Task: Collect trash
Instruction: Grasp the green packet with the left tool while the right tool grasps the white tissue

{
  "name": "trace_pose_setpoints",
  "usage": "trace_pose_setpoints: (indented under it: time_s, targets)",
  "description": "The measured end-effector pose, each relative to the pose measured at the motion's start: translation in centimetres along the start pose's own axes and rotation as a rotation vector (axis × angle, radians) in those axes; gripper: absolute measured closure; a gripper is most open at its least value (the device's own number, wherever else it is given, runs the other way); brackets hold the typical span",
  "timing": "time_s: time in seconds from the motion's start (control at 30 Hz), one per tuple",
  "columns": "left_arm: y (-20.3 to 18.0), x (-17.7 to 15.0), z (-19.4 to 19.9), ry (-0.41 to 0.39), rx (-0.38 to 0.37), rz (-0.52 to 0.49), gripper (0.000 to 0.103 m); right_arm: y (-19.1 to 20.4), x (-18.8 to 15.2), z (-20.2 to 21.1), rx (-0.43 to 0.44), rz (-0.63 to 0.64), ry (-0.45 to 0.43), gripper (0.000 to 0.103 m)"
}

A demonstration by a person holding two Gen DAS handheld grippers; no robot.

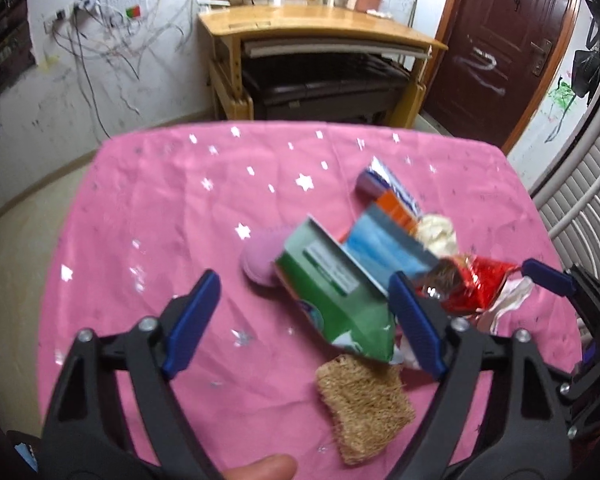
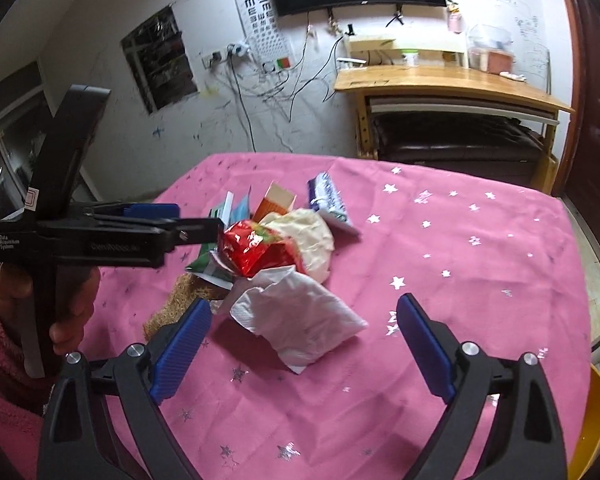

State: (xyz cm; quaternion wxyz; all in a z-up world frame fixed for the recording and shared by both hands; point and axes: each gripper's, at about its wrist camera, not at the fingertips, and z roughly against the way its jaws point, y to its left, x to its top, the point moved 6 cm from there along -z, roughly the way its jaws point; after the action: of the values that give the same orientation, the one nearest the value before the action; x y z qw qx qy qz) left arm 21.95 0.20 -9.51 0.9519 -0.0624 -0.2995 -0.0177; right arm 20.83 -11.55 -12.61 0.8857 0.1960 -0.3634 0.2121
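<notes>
A heap of trash lies on the pink star-print tablecloth (image 1: 160,208). My left gripper (image 1: 304,320) stands open around a green carton (image 1: 332,292); the right pad is at the carton's edge and the left pad is well clear of it. Behind the carton lie a red wrapper (image 1: 472,284), cream crumpled paper (image 1: 436,232), an orange box (image 1: 396,208) and a blue-and-white packet (image 1: 388,182). My right gripper (image 2: 304,344) is open astride a white tissue (image 2: 300,316) without touching it. The red wrapper (image 2: 256,248) sits just beyond the tissue.
A brown loofah pad (image 1: 364,404) and a purple round object (image 1: 260,256) lie beside the carton. A yellow container's rim (image 2: 596,420) shows at the table's right edge. A wooden desk (image 1: 320,28) and a dark door (image 1: 500,48) stand beyond the table.
</notes>
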Motion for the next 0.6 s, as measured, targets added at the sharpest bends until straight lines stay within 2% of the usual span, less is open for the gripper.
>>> trace_pose_setpoints:
  time_s: [0.13, 0.3, 0.37, 0.4, 0.43, 0.5, 0.53, 0.6]
  targets:
    - [0.1, -0.6, -1.1, 0.019, -0.005, 0.008, 0.036, 0.9, -0.4, -1.0, -0.007, 0.038, 0.028, 0.015]
    - [0.3, -0.9, -0.8, 0.007, -0.016, 0.013, 0.037, 1.9, -0.8, -1.9, 0.003, 0.069, 0.055, 0.015]
    - [0.4, -1.0, -0.6, -0.001, -0.011, 0.01, 0.038, 1.8, -0.9, -1.9, -0.005, 0.067, 0.054, 0.021]
    - [0.5, -1.2, -0.4, -0.004, -0.015, 0.01, 0.038, 1.7, -0.7, -2.1, -0.011, 0.067, 0.061, 0.035]
    - [0.5, -1.3, -0.2, -0.007, -0.017, 0.009, 0.038, 1.6, -0.9, -2.1, -0.027, 0.068, 0.067, 0.057]
    - [0.7, -1.6, 0.2, -0.018, -0.025, 0.006, 0.038, 1.4, -1.2, -1.9, -0.037, 0.077, 0.073, 0.076]
    - [0.8, -1.7, 0.3, -0.022, -0.025, 0.004, 0.039, 1.4, -1.2, -1.8, -0.041, 0.08, 0.071, 0.082]
    - [1.2, -2.0, 0.6, -0.03, -0.029, 0.006, 0.04, 1.4, -1.3, -1.3, -0.049, 0.079, 0.055, 0.088]
